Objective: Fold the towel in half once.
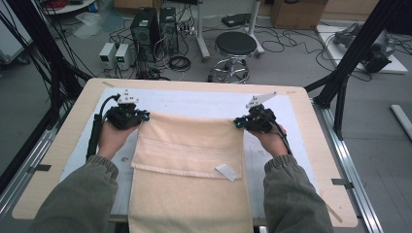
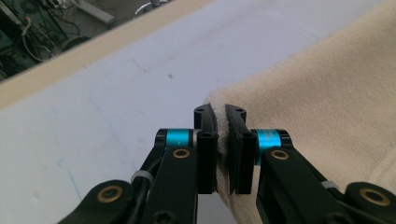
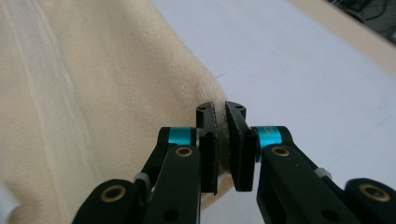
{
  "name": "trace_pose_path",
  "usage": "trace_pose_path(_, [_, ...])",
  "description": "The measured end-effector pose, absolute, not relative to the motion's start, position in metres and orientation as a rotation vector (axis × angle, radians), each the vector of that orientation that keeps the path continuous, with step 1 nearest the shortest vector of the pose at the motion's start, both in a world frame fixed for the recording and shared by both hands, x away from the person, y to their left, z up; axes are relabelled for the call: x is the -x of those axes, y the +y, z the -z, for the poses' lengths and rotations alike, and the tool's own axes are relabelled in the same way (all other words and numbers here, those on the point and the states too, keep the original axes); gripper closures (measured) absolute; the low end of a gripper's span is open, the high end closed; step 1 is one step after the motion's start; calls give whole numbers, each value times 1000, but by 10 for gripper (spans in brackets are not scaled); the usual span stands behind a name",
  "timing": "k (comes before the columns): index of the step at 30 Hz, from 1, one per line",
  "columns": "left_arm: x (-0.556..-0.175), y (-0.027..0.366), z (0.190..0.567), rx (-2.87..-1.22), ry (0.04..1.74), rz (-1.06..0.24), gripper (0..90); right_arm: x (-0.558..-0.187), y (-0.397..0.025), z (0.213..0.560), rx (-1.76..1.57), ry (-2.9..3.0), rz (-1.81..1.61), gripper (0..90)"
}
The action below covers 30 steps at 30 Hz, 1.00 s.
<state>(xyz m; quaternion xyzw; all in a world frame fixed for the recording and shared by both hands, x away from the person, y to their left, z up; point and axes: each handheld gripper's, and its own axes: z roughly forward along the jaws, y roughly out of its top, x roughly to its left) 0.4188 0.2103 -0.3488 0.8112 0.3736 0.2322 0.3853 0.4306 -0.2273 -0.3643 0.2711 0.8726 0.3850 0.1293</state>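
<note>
On the table's far side, a soft, limp towel [image 1: 189, 145] is clamped at both fold corners by the left gripper [image 1: 144, 116] and right gripper [image 1: 238, 122].

a: where are the arms?

b: both forearms come in from the table's near edge, sleeves to the wrists. the left gripper [image 1: 141, 118] sits toward the far left corner, the right gripper [image 1: 239, 123] toward the far right.

a: and the jaws?

b: each pair is pinched nearly together on a towel [image 1: 187, 141] corner, jaws pointing inward at each other.
</note>
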Motion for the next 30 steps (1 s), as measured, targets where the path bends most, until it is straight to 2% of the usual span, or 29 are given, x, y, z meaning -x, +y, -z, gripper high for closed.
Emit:
trace_pose_path(4, [-434,203,338,-2079,950,-609,830,-446,-231,346,-812,2495,-1111,832])
trace_pose_path(6, [-438,201,344,-2104,960,-586,796,-450,-232,348,-836,2475,-1096,741])
trace_pose_path(8, [-437,201,352,-2122,976,-572,689,-453,-233,355,-877,2475,-1073,619])
trace_pose_path(9, [-435,202,356,-2108,980,-568,627,-452,-233,359,-894,2487,-1070,607])
trace_pose_path(10, [-432,205,359,-2098,970,-560,605,-450,-234,362,-890,2490,-1070,587])
trace_pose_path(14, [-421,211,371,-2084,963,-516,578,-440,-238,372,-886,2496,-1093,509])
trace_pose_path(19, [-403,215,376,-2081,914,-499,549,-418,-238,377,-869,2503,-1091,430])
trace_pose_path(22, [-393,215,377,-2131,885,-484,508,-404,-237,379,-840,2500,-1096,408])
trace_pose_path(30, [-364,223,388,-2089,853,-475,477,-380,-238,381,-801,2504,-1114,363])
